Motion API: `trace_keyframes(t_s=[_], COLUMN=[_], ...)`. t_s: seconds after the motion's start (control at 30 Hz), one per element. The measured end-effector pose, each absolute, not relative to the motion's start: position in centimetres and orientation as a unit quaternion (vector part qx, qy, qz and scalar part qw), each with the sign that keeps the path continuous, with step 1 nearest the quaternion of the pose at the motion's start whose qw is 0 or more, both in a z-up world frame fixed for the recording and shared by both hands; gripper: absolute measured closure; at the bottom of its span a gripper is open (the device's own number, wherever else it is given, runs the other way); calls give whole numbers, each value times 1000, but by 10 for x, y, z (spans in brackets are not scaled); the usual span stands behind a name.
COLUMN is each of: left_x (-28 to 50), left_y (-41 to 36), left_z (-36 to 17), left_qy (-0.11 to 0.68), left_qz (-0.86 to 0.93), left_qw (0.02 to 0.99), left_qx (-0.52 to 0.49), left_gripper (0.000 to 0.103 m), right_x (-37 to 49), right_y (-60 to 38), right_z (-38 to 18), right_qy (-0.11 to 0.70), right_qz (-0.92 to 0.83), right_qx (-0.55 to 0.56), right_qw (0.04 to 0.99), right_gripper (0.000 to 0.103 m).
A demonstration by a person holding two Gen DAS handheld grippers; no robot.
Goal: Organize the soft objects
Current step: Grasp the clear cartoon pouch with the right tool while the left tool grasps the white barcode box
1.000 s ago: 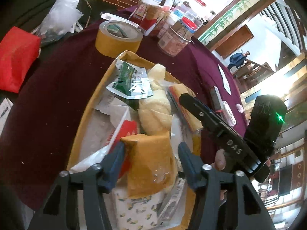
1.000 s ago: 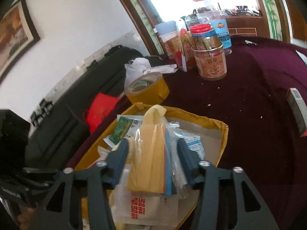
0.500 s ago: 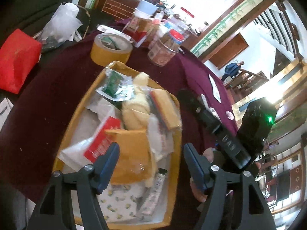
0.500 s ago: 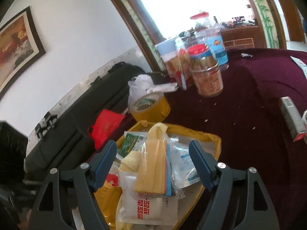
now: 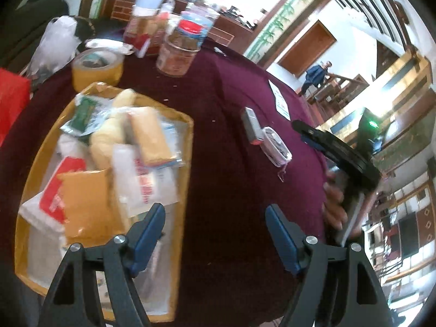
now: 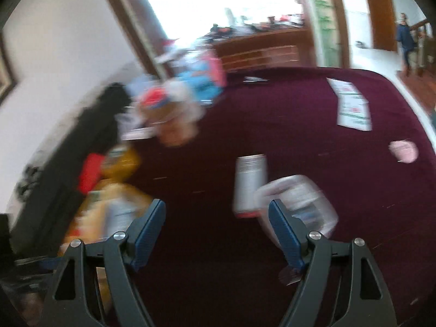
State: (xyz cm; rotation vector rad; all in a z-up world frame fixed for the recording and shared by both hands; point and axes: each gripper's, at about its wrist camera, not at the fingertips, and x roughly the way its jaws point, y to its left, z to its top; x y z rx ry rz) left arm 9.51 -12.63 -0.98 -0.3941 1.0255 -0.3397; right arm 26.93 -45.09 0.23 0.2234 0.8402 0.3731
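Blue-padded and empty, the left tongs are opening above the maroon surface, with only cloth showing between the jaws. In the left wrist view their left pad overlaps the near right corner of a yellow tray, which fills the left half of the frame.

The right tongs stand wide apart in a heavily blurred right wrist view, nothing between them but bare cloth. Just above and right of their right pad lie a white box and, touching it, a clear plastic pouch. The box's long axis runs up the frame, roughly in line with the tongs. In the left wrist view the same pair sits right of centre, well apart from the tray. Seen there at the right edge, the right tongs and the hand that carries them appear nearer to the pouch than the left tongs are; judged from that, the pouch would fall to the right hand.

The tray holds the soft goods already gathered: an orange-yellow packet at its near end, a white pack with red print beside it, pale yellow cloth rolls in the middle, a green-labelled sachet at the far end.

Beyond the tray, upper left, stand a roll of yellow tape and a red-lidded jar. Whether the pouch is soft cannot be told.
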Motion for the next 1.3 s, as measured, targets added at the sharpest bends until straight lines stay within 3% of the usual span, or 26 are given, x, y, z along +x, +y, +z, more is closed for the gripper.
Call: trace_keyframes(t_s=[0.2, 0.53, 0.63, 0.7, 0.8, 0.87, 0.97, 1.0, 1.03, 1.3], left_x=[114, 150, 162, 172, 196, 215, 243, 251, 259, 312], left_y=[-157, -199, -206, -211, -222, -233, -246, -250, -255, -291], left_z=[-13, -17, -16, -17, -22, -28, -39, -42, -47, -75], left_qy=[507, 536, 543, 548, 559, 568, 576, 576, 578, 588], left_qz=[-163, -168, -166, -164, -157, -154, -135, -132, -129, -96], left_qw=[829, 813, 810, 807, 800, 795, 794, 795, 796, 796], left_qx=[-170, -154, -149, -149, -150, -147, -142, -137, -130, -109], left_gripper=[24, 24, 24, 24, 24, 24, 24, 24, 24, 24], right_x=[306, 306, 310, 318, 317, 313, 307, 305, 306, 304], right_y=[-507, -465, -483, -489, -475, -468, -465, -466, -468, -510], right_z=[-57, -65, -60, -75, -82, -82, -79, -79, -81, -67], right_qy=[435, 434, 419, 452, 470, 476, 485, 492, 499, 475], right_qz=[98, 122, 96, 114, 138, 135, 165, 168, 161, 166], right_qx=[174, 39, 84, 124, 103, 90, 97, 103, 107, 200], right_qw=[878, 892, 899, 876, 866, 865, 853, 848, 845, 841], right_gripper=[26, 16, 16, 16, 16, 21, 49, 69, 74, 75])
